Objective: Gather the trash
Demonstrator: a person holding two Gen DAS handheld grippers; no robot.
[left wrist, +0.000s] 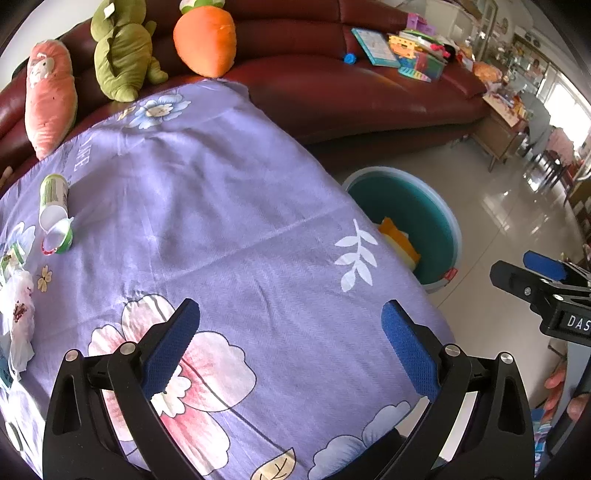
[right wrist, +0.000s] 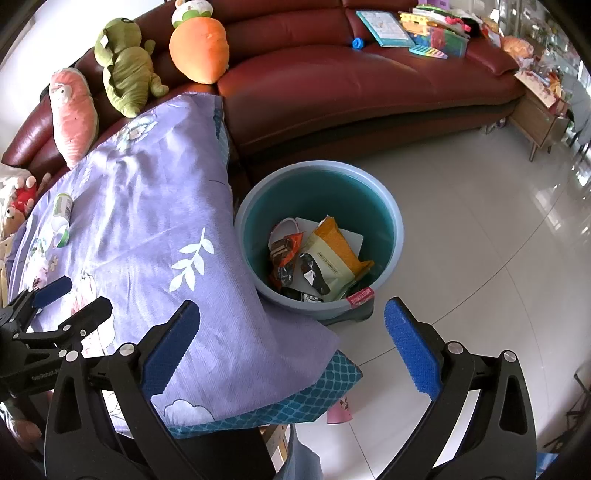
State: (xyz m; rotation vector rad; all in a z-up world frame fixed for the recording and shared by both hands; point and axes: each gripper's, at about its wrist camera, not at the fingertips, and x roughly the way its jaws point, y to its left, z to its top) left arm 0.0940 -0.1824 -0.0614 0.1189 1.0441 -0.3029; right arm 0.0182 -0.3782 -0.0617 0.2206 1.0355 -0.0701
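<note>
My left gripper [left wrist: 290, 343] is open and empty over the purple floral tablecloth [left wrist: 229, 206]. At the cloth's left lie a green-and-white bottle [left wrist: 53, 194], a small green cup [left wrist: 59, 236] and crumpled white wrappers [left wrist: 18, 314]. My right gripper [right wrist: 291, 347] is open and empty above the cloth's corner and the floor, near a teal bin [right wrist: 391, 221] that holds a yellow snack bag [right wrist: 336, 251] and other wrappers [right wrist: 284, 254]. The bin also shows in the left wrist view [left wrist: 436, 218]. The bottle [right wrist: 62, 210] shows small in the right wrist view.
A dark red sofa [right wrist: 351, 81] runs behind, with plush toys: an orange carrot [right wrist: 199, 48], a green dinosaur [right wrist: 125, 62] and a pink one [right wrist: 74, 114]. Books and toys [right wrist: 417, 29] lie on the sofa's right. A wooden cabinet [right wrist: 539, 122] stands on the tiled floor.
</note>
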